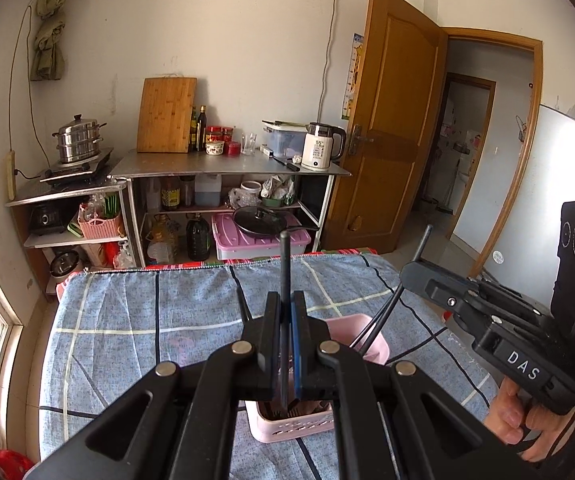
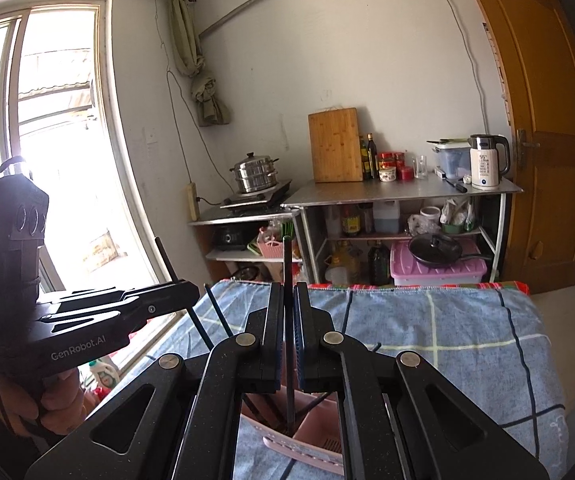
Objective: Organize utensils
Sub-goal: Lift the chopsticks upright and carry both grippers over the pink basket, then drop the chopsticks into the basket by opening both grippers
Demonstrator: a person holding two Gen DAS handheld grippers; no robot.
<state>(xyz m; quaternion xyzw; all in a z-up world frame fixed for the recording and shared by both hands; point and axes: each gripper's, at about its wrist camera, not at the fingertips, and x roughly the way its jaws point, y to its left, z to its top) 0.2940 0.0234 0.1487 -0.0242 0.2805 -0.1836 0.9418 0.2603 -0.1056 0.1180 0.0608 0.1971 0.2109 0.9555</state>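
Note:
My left gripper [image 1: 286,300] is shut on a black chopstick [image 1: 284,264] that stands upright, its lower end inside the pink utensil basket [image 1: 283,428] on the blue checked cloth. My right gripper [image 2: 287,292] is shut on another black chopstick [image 2: 287,264], also upright over the pink basket [image 2: 307,440]. The right gripper also shows in the left wrist view [image 1: 413,274], with a chopstick sticking up from it. The left gripper shows in the right wrist view [image 2: 191,290]. Other black chopsticks [image 1: 375,324] lean in the basket.
The table is covered by a blue checked cloth [image 1: 147,320]. Behind it stands a metal shelf [image 1: 227,168] with a cutting board, bottles, a kettle [image 1: 321,146] and a steamer pot [image 1: 77,140]. A wooden door [image 1: 391,120] is open at right; a window [image 2: 47,140] is at left.

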